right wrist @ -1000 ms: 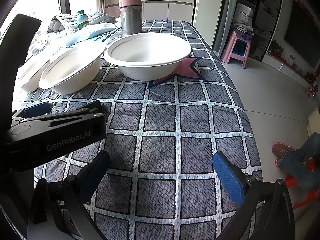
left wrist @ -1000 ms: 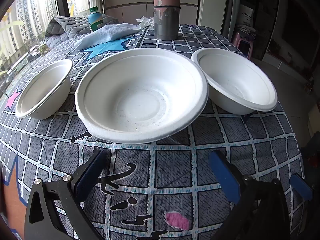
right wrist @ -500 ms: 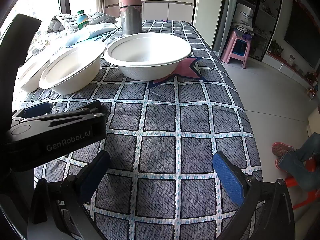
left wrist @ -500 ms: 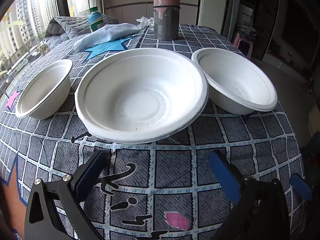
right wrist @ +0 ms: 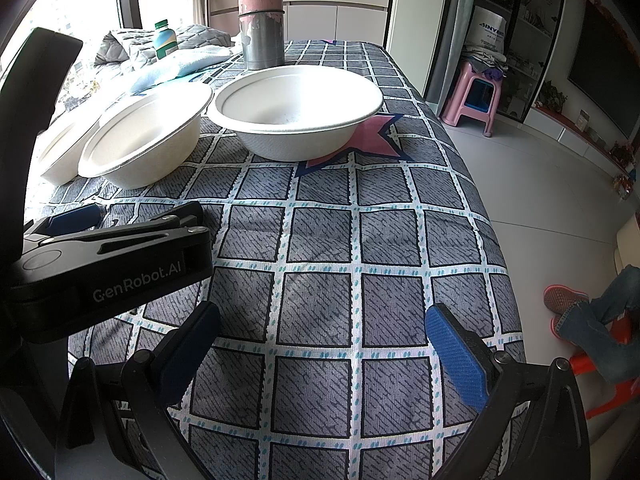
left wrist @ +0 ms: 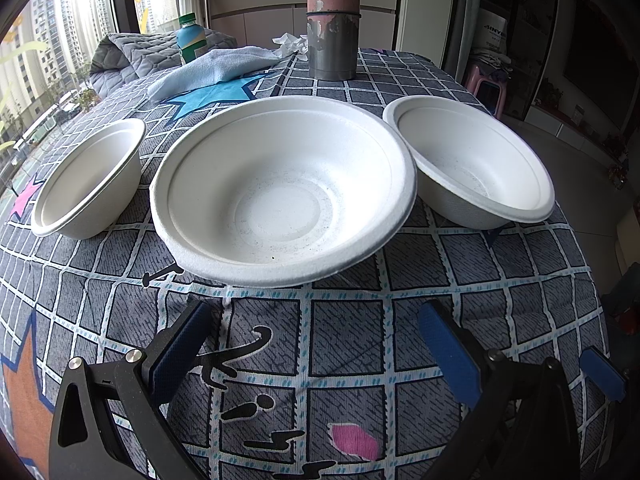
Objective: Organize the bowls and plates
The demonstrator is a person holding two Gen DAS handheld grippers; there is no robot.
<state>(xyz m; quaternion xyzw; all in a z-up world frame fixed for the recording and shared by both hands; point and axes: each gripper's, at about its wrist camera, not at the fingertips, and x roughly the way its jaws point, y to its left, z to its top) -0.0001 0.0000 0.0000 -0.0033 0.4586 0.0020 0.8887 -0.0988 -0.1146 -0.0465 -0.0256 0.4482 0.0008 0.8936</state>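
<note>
Nothing of the sorting appears to have been started: three white bowls are seen standing separately and upright on the patterned cloth of the counter [left wrist: 340, 360], none nested in another. The large bowl [left wrist: 282, 200] is placed in the middle, directly ahead of the left gripper [left wrist: 316, 344]; the small bowl [left wrist: 90, 178] is set just beside it on the left, apart from it, and the medium bowl [left wrist: 470, 168] is found at its right, so close that their rims seem almost to touch, though contact cannot be confirmed. No plates can be made out in either view. The left gripper is held low above the cloth, short of the large bowl, with its jaws spread wide and nothing between them. The right gripper [right wrist: 320, 344] is likewise held with jaws parted and empty, well short of the medium bowl, which lies nearest to it. A metal flask [left wrist: 333, 20], a folded towel [left wrist: 216, 68] and a bottle [left wrist: 192, 42] are left at the far end. By this judgement, all of the stacking remains to be done, presumably with the smaller bowls set into the larger.
</note>
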